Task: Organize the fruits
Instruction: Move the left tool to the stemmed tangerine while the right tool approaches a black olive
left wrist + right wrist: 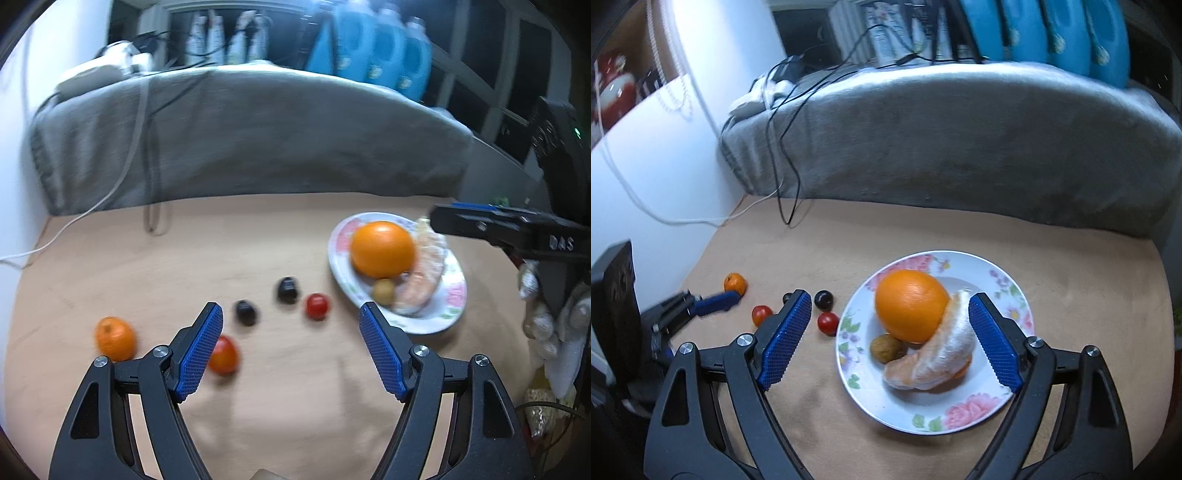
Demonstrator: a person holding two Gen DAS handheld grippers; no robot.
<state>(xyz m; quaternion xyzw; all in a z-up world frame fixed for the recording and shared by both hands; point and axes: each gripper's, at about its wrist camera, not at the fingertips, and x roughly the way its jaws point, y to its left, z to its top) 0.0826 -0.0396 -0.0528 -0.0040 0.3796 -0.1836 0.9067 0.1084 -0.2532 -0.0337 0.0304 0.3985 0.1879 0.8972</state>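
While my left gripper hangs with fingers wide and empty, the red cherry tomato lies just ahead between them, nearer than my right.

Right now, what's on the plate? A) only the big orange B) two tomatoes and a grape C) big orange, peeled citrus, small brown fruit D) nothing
C: the plate holds the big orange, peeled citrus and small brown fruit.

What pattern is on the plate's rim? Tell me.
Pink flowers with green leaves on the white plate; clearest in the right wrist view.
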